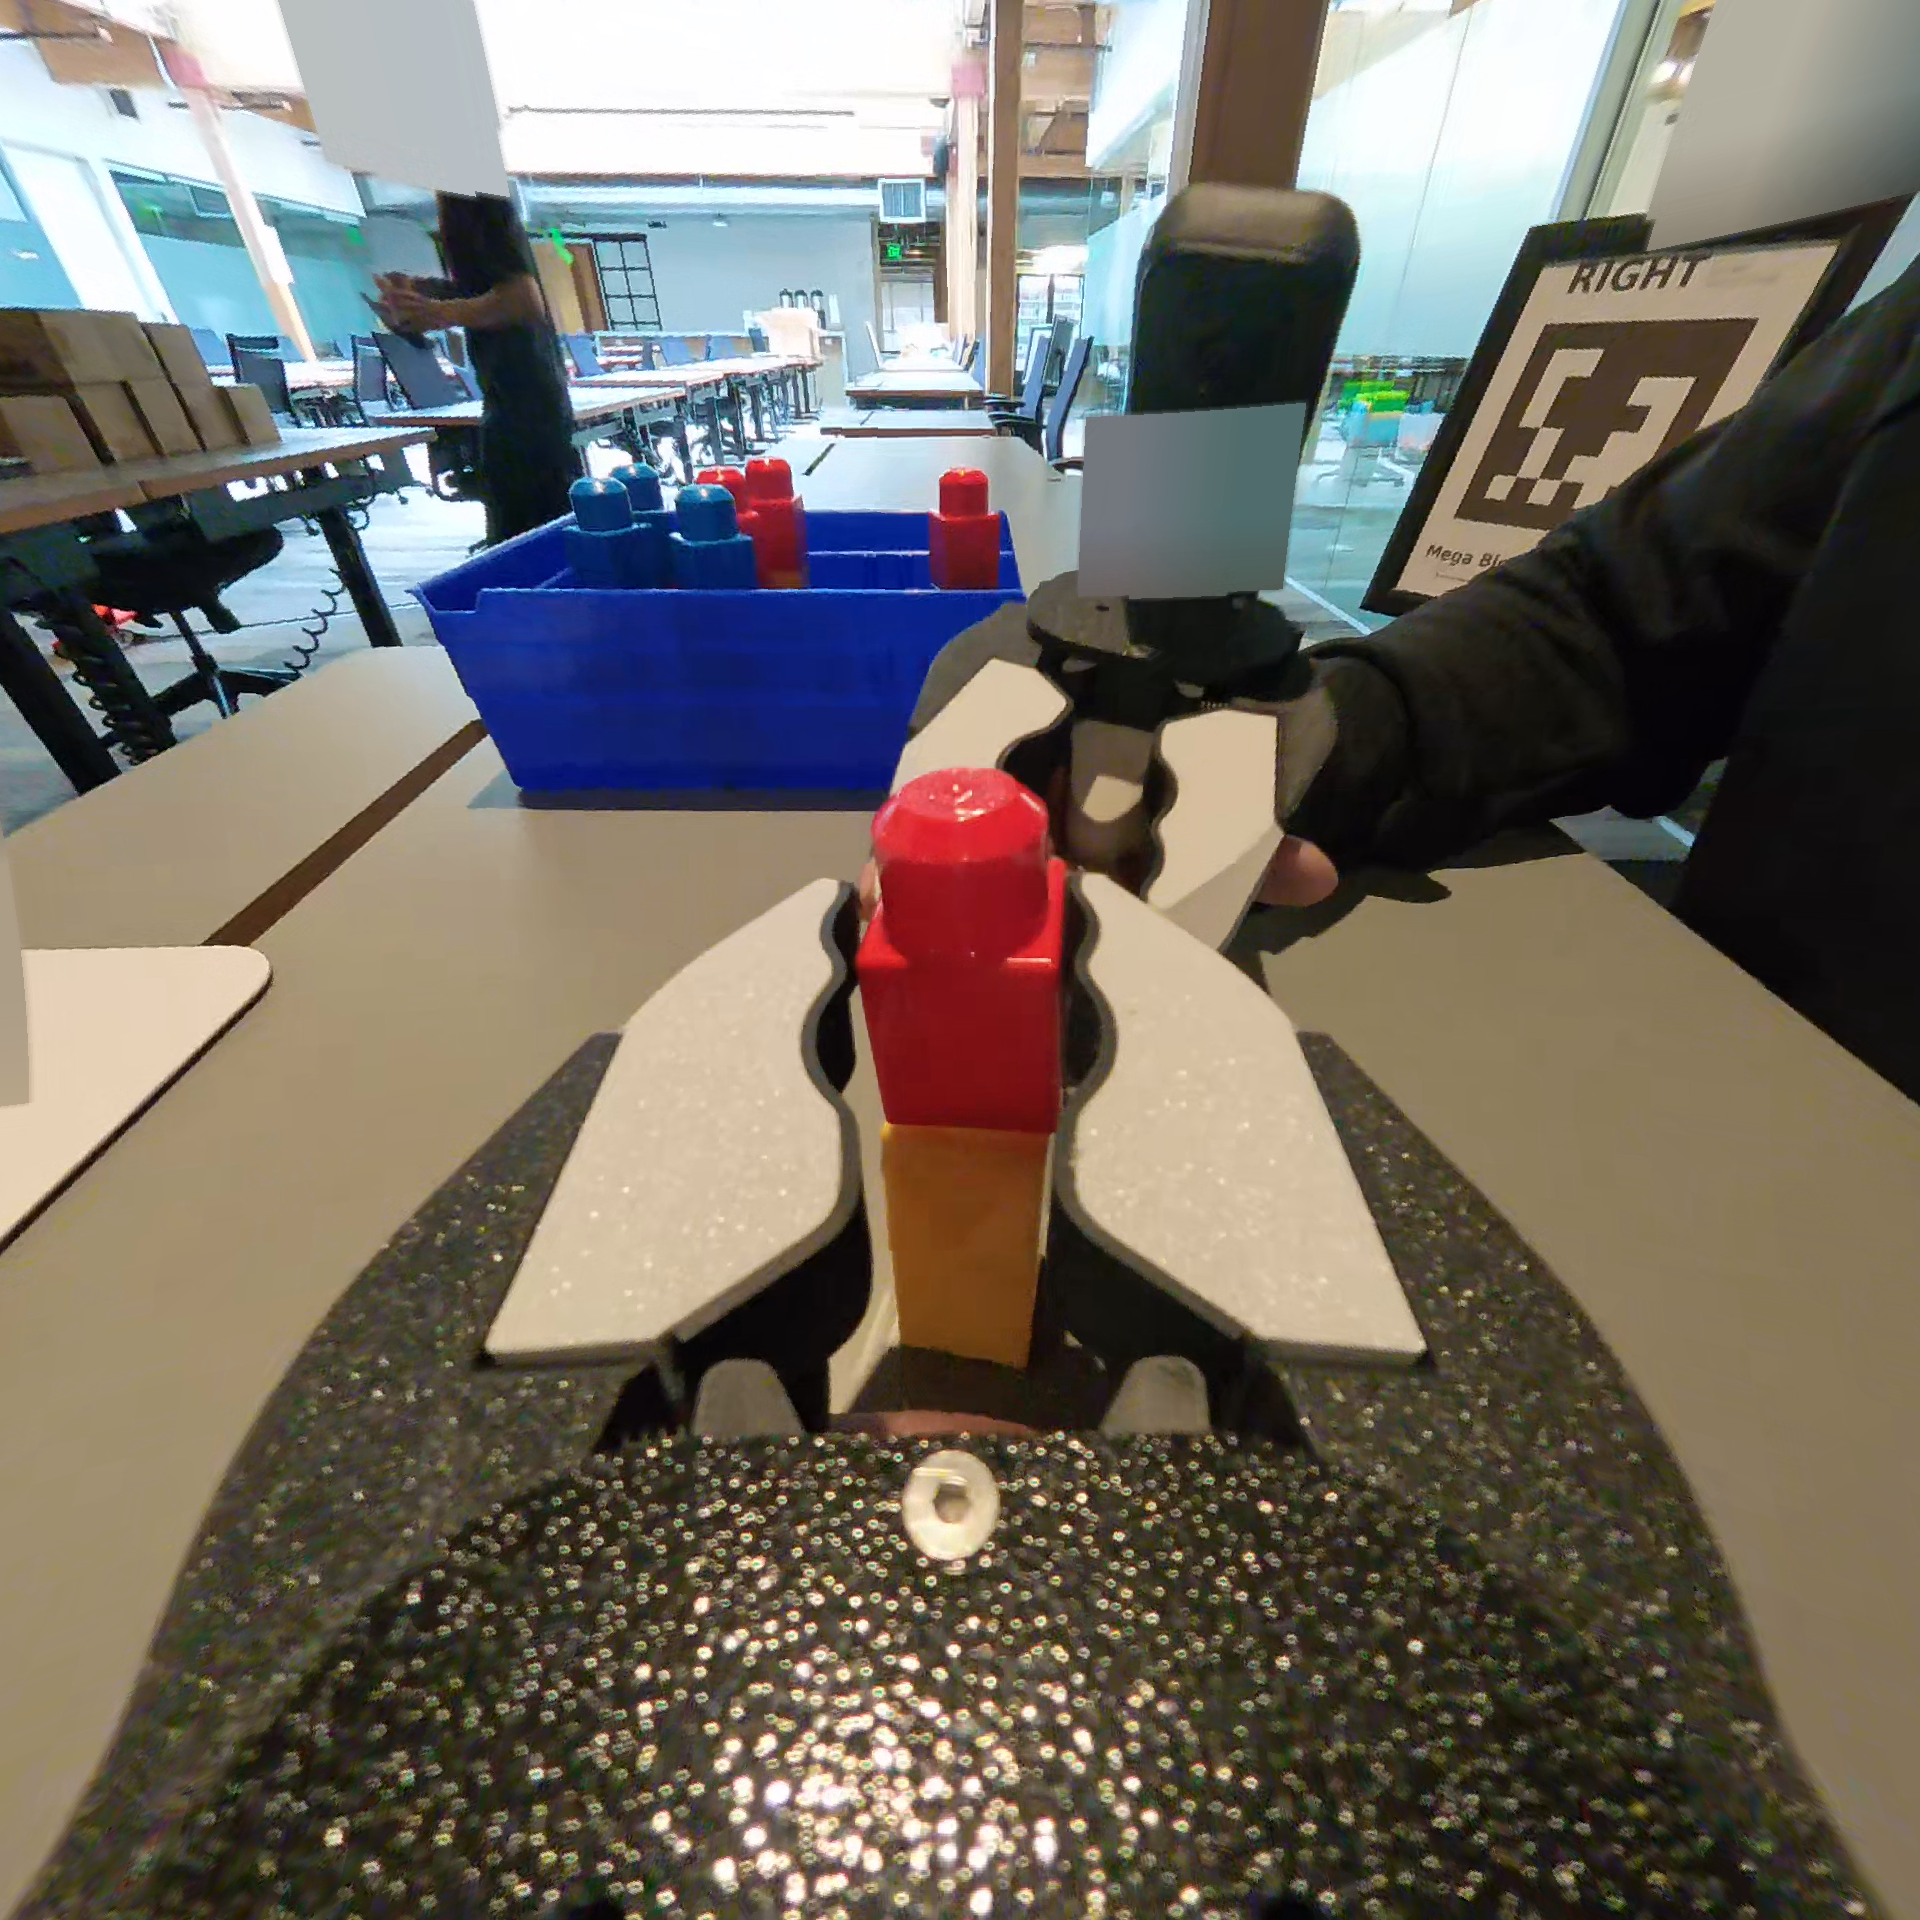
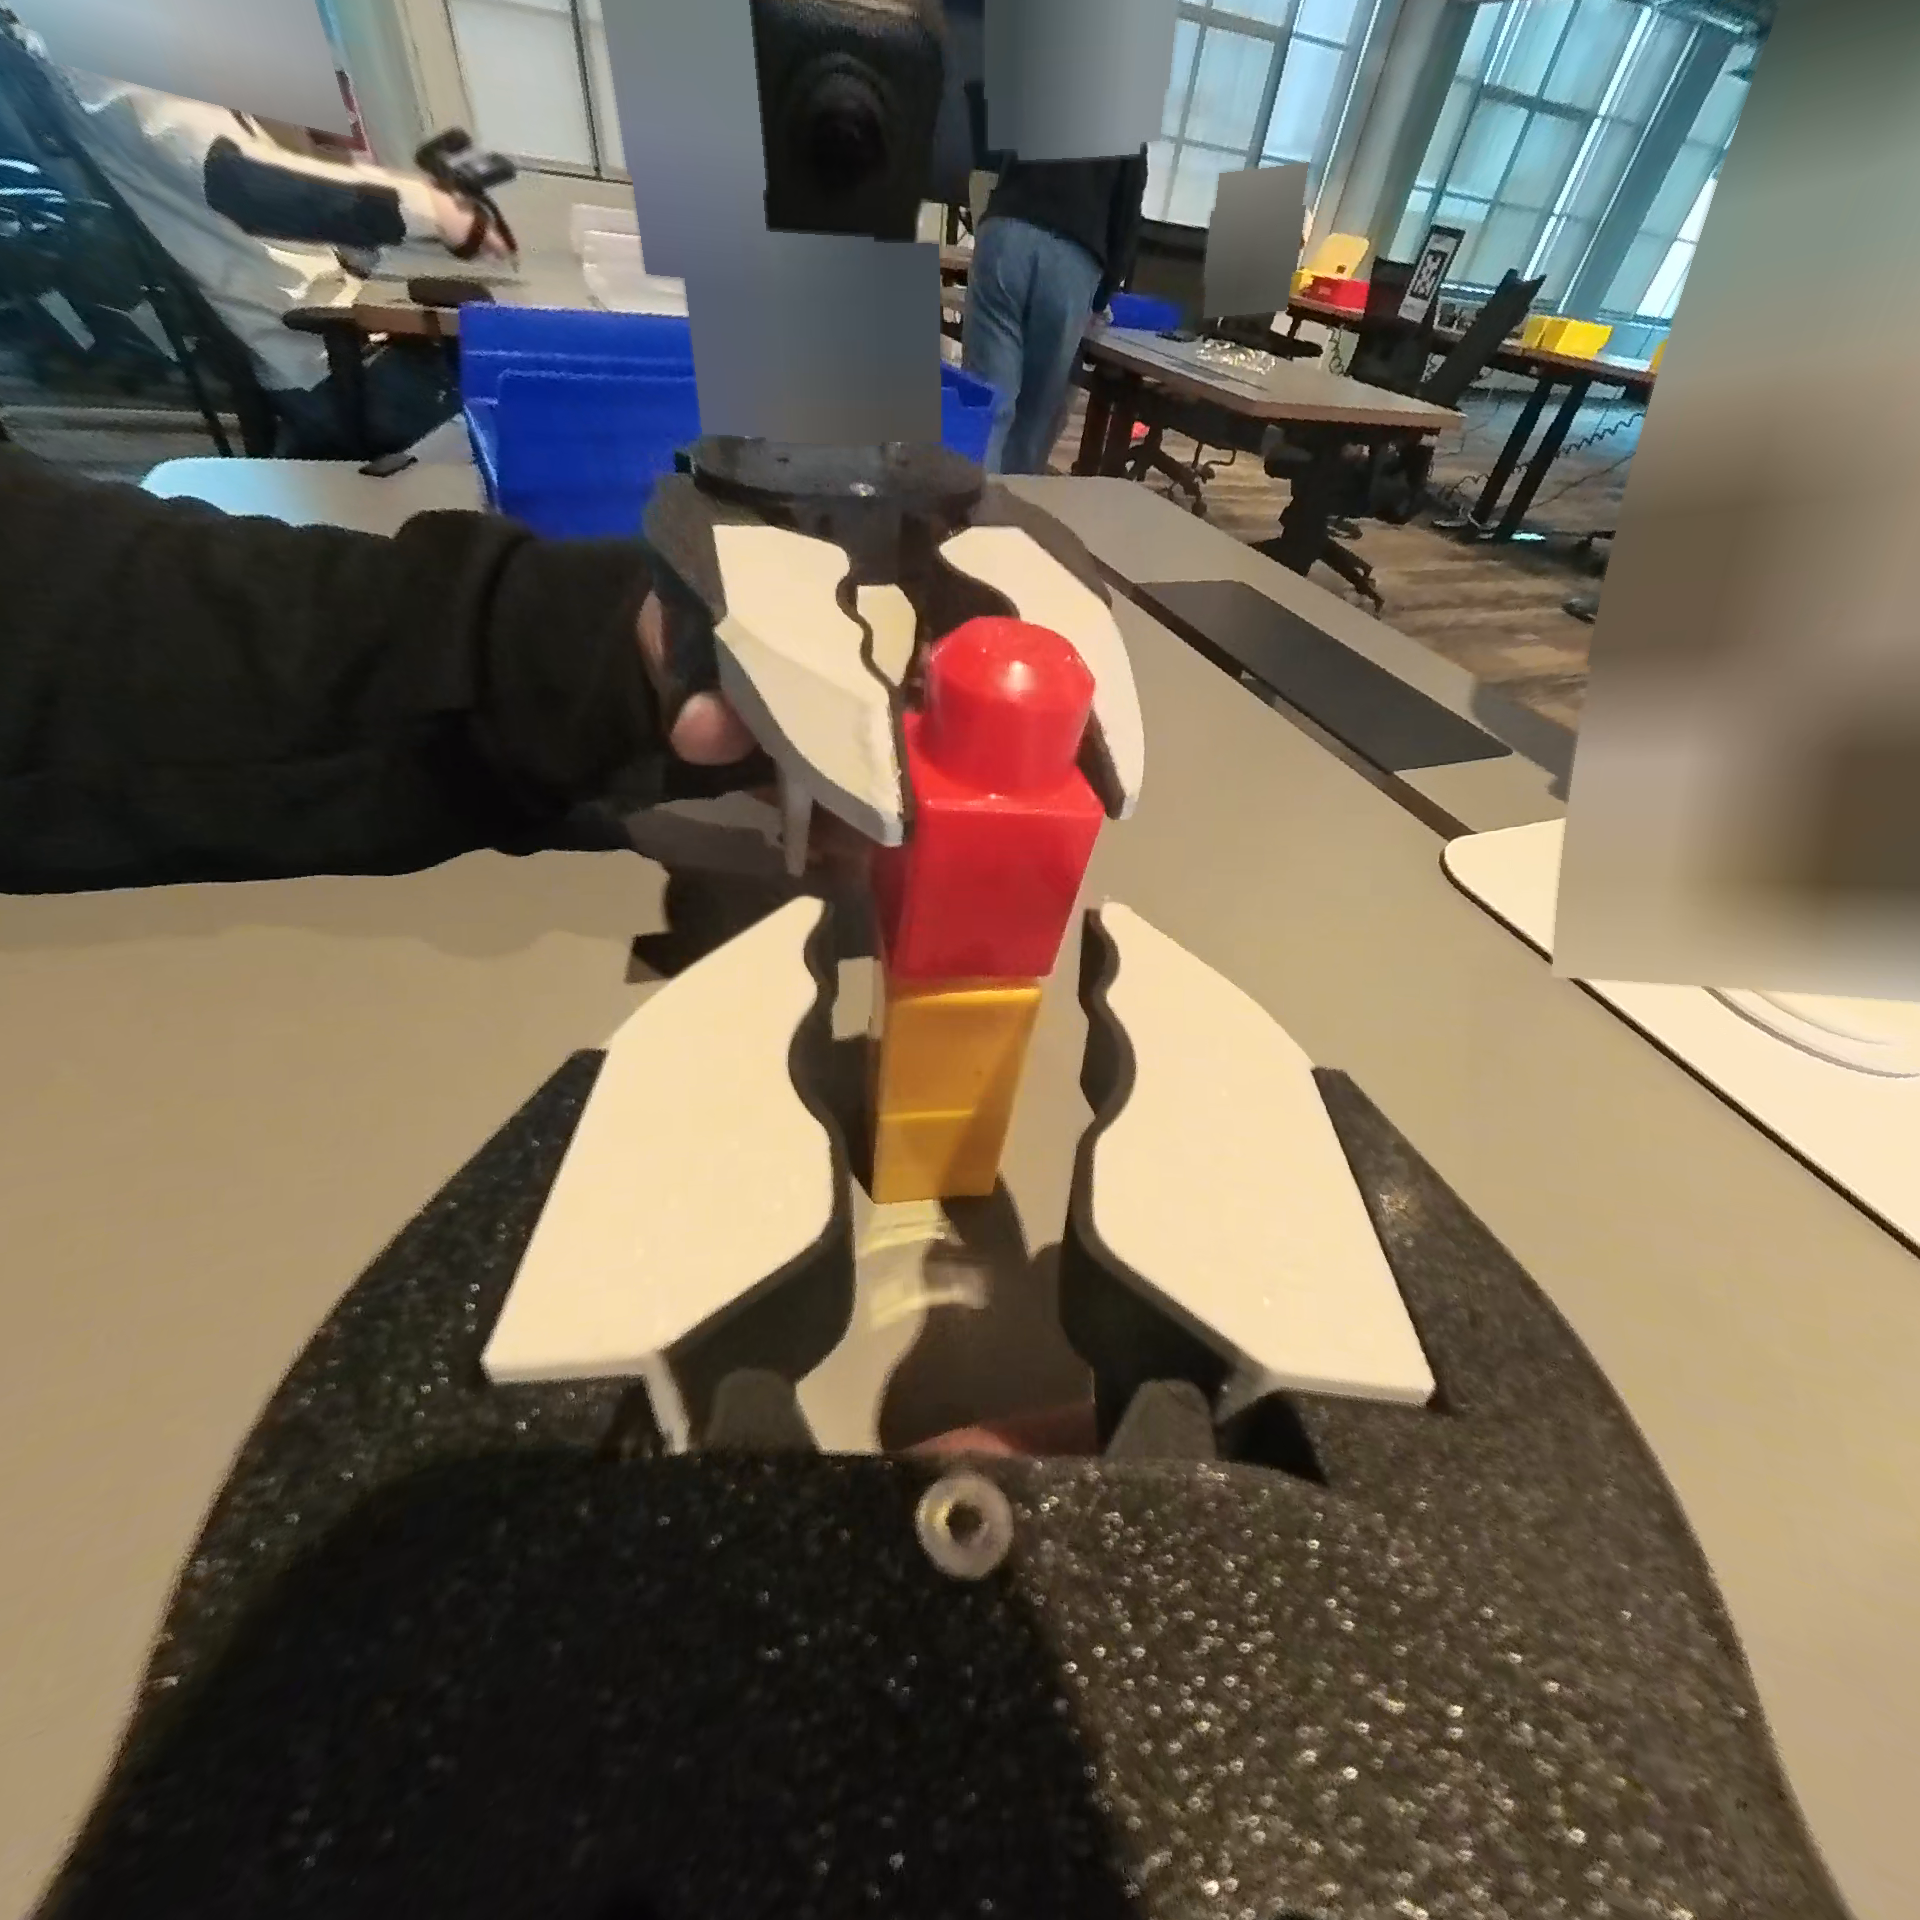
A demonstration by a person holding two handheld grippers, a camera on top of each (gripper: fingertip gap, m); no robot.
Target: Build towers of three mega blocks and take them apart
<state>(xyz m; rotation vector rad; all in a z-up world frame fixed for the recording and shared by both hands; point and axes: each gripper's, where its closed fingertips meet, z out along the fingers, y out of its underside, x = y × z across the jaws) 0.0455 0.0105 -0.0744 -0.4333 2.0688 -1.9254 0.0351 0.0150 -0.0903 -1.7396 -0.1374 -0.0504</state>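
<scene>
A two-block tower has a red block (image 1: 961,997) on top of a yellow block (image 1: 966,1236). My left gripper (image 1: 961,904) is shut on the red block, with both pads pressed on its sides. The right wrist view confirms this: the left gripper (image 2: 1003,810) clamps the red block (image 2: 987,883) from the far side. My right gripper (image 2: 956,914) is open. The tower stands between its fingers at the seam above the yellow block (image 2: 951,1091), with a gap to the left pad. In the left wrist view the right gripper (image 1: 1091,842) shows open behind the tower.
A blue bin (image 1: 727,675) with blue and red blocks stands farther back on the grey table (image 1: 520,935); it also shows in the right wrist view (image 2: 561,405). A framed marker sign (image 1: 1621,416) stands at the right. A white board (image 1: 125,1039) lies at the left edge. My two grippers' fingertips are within a few centimetres of each other.
</scene>
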